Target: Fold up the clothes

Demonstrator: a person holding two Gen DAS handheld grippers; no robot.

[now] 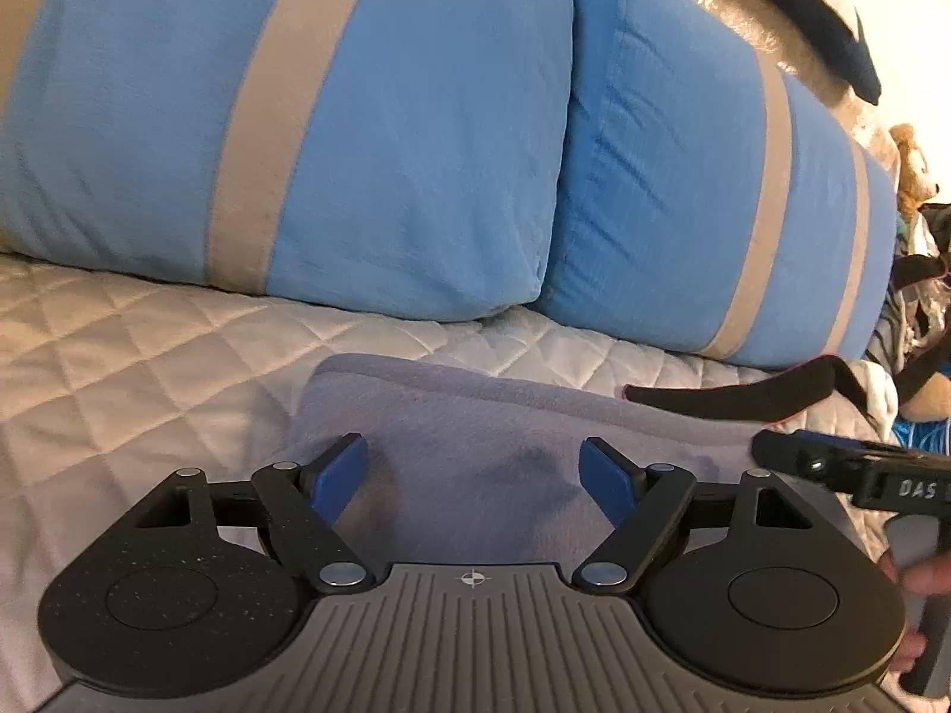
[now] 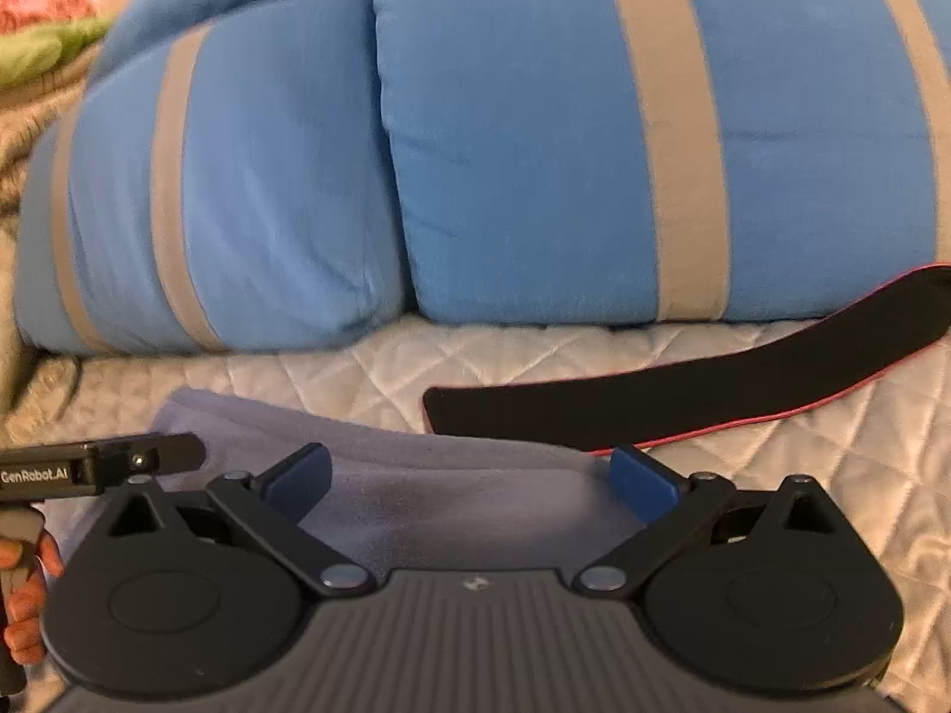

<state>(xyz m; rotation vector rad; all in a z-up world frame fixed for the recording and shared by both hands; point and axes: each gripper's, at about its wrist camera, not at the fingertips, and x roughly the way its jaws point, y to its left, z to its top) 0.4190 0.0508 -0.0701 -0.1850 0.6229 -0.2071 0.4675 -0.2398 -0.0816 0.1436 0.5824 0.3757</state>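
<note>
Quilted bed (image 1: 148, 356) holds folded lavender garment (image 1: 475, 434); both grippers spread.

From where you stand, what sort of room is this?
Most likely a bedroom: a quilted bedspread, two big blue striped pillows at its head, and a stuffed toy off to the side.

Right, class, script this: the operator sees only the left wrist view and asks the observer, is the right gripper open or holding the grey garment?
Observer: Open. The right gripper has its jaws spread over the folded grey garment, gripping nothing.
Operator: What lies past it?
Observer: A black strap, red-edged, ends beside the garment's far edge on the quilted cover.
Operator: Anything left of the striped blue pillows?
Observer: A beige knitted blanket, with green and orange fabric behind it.
</note>
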